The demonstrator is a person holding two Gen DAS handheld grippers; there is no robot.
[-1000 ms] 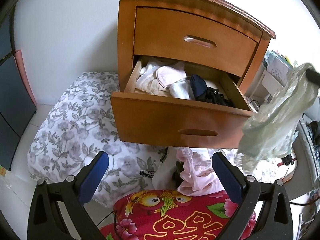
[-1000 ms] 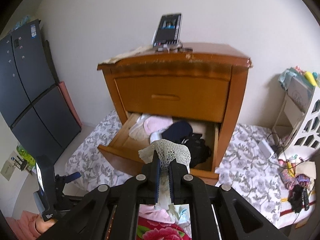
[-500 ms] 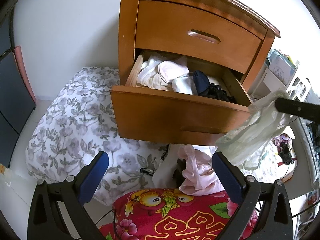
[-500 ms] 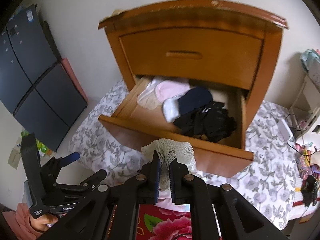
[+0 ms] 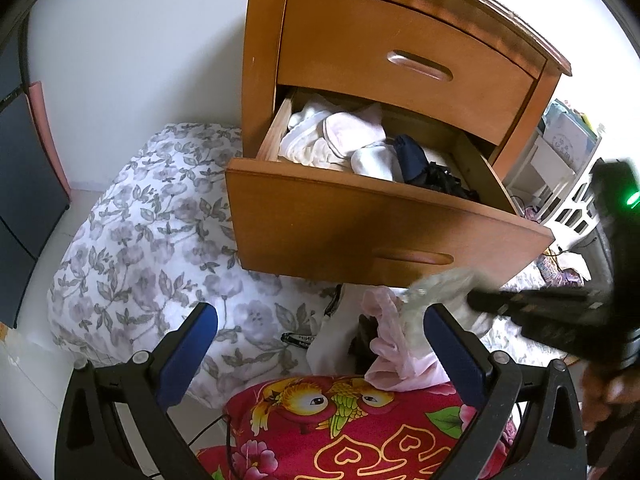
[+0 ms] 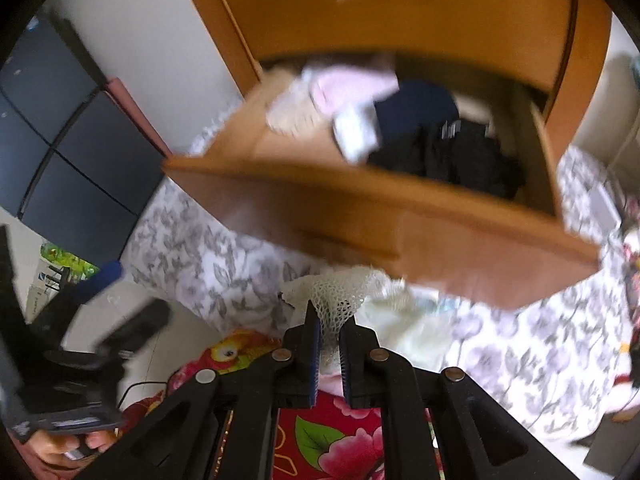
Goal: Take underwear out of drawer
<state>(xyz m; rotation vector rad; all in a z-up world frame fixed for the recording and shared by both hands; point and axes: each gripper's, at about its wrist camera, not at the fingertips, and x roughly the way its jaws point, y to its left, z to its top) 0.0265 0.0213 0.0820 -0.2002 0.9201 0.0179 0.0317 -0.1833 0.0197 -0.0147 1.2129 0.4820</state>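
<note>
A bedroom floor spread with a floral quilt (image 5: 152, 216), a wooden nightstand (image 5: 272, 40) against the white wall. We hold the right gripper (image 6: 330, 320) pinched on pale lace underwear (image 6: 340, 296), already clear of the open drawer (image 6: 360, 220) at twelve o'clock and low over a red floral cushion (image 6: 332, 432). Our left gripper (image 5: 320, 344) stands spread and empty, with pink clothing (image 5: 390, 348) heaped beyond it. The lace looks light, limp and snag-prone; we judge a bunched fold the safest hold. More garments (image 5: 344, 144) fill the drawer; its front edge overhangs, open quilt lies at nine o'clock.
</note>
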